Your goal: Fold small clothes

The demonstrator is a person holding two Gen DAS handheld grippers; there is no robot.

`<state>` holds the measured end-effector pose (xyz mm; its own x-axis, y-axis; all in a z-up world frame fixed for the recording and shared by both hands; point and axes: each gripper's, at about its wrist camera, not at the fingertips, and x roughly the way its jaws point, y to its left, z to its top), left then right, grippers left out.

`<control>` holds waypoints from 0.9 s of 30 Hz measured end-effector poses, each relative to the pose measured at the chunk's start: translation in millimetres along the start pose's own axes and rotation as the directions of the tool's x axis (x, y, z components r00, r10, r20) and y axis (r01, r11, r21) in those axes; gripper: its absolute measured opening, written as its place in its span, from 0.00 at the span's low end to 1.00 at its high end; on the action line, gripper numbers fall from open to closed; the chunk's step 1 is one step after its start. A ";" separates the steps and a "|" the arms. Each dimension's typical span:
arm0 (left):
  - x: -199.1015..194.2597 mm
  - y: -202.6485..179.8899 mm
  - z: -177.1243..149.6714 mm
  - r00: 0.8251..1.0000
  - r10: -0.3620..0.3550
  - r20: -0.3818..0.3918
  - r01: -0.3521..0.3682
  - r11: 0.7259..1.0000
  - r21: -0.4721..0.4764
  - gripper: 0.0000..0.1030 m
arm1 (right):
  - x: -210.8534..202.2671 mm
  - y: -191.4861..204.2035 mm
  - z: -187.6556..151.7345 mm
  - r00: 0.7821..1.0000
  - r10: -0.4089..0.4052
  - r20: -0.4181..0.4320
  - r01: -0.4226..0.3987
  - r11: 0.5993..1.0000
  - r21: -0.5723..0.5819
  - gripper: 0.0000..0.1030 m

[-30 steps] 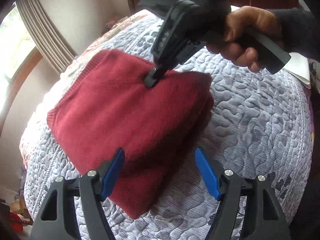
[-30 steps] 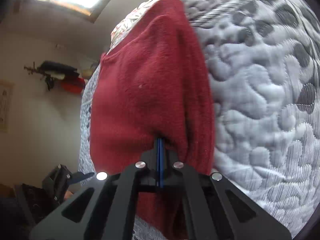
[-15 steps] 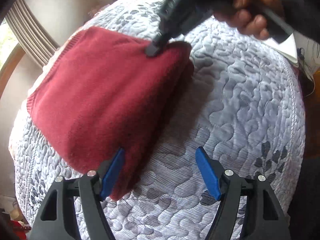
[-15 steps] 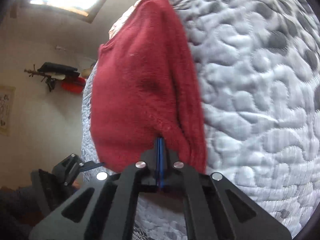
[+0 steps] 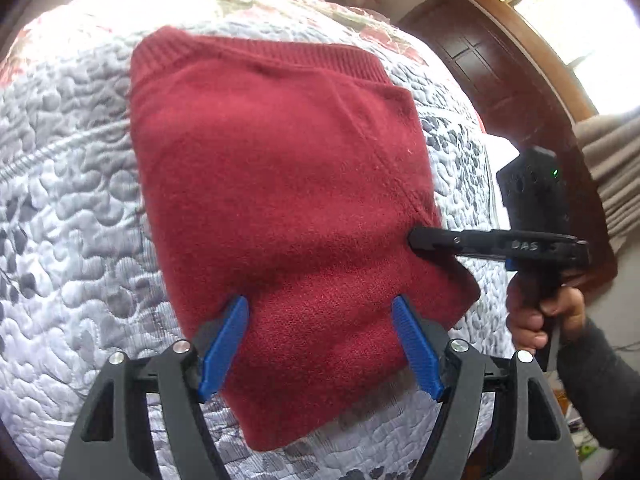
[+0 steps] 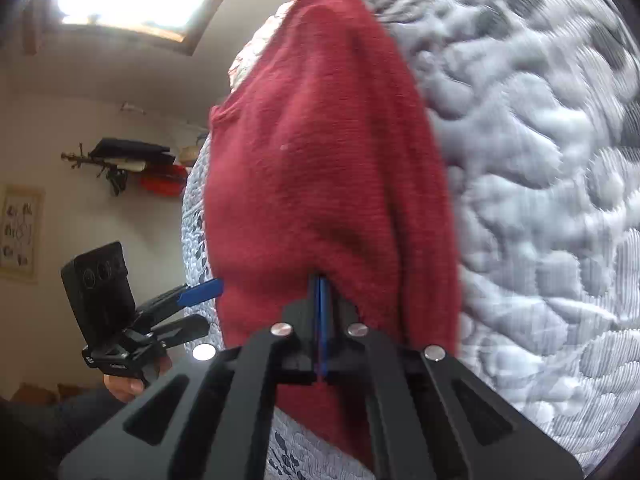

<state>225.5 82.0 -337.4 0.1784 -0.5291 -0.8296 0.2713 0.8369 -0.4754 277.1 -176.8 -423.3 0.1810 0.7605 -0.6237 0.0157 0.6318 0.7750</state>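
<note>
Currently, the folded dark-red knitted sweater (image 5: 280, 208) lies on the pale grey quilted bedspread (image 5: 72, 184), which has a raised, pebble-like stitched pattern with darker grey patches. The sweater forms a rough rectangle of fine fuzzy knit; a ribbed hem band runs along its far edge, and a diagonal seam crosses the upper layer toward its right side. Several layers are stacked, giving a thick, rounded near edge.

Left gripper (image 5: 320, 344): black plastic frame, blue ribbed pads (image 5: 224, 344), jaws spread wide apart over the sweater's near edge. The pads sit above the knit, one toward each side of that edge; contact with the fabric cannot be confirmed.

Right gripper (image 6: 320, 292): jaws clenched, the blue pads pressed together with only a thin line between them, pinching a fold of the sweater's right edge. In the left wrist view the same right gripper (image 5: 416, 240) reaches in from the sweater's right, its slim black tip buried in the knit, held by a hand (image 5: 540, 316) with a dark sleeve.

Beyond the sweater, past its far right corner, stands a dark brown wooden headboard (image 5: 480, 52) with panelled carving.
</note>
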 end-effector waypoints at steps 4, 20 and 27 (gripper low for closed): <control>-32.2 16.8 8.1 0.987 -0.153 0.040 0.157 0.977 -0.143 0.75 | -51.7 6.9 -0.8 0.997 0.022 0.072 -0.022 1.000 -0.002 0.55; 49.6 120.3 32.6 0.877 -0.481 -0.023 0.409 0.770 -0.490 0.87 | -8.9 -24.6 56.5 0.983 0.083 -0.163 -0.077 0.996 0.047 0.86; 65.7 116.9 30.5 0.875 -0.483 -0.022 0.404 0.756 -0.515 0.68 | 16.9 -3.9 56.1 0.983 0.041 -0.181 -0.039 0.999 0.014 0.64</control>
<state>297.8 140.8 -438.5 0.0044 -0.8642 -0.5032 -0.2096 0.4912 -0.8455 335.3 -174.8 -431.1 0.0009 0.8002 -0.5997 0.0219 0.5995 0.8001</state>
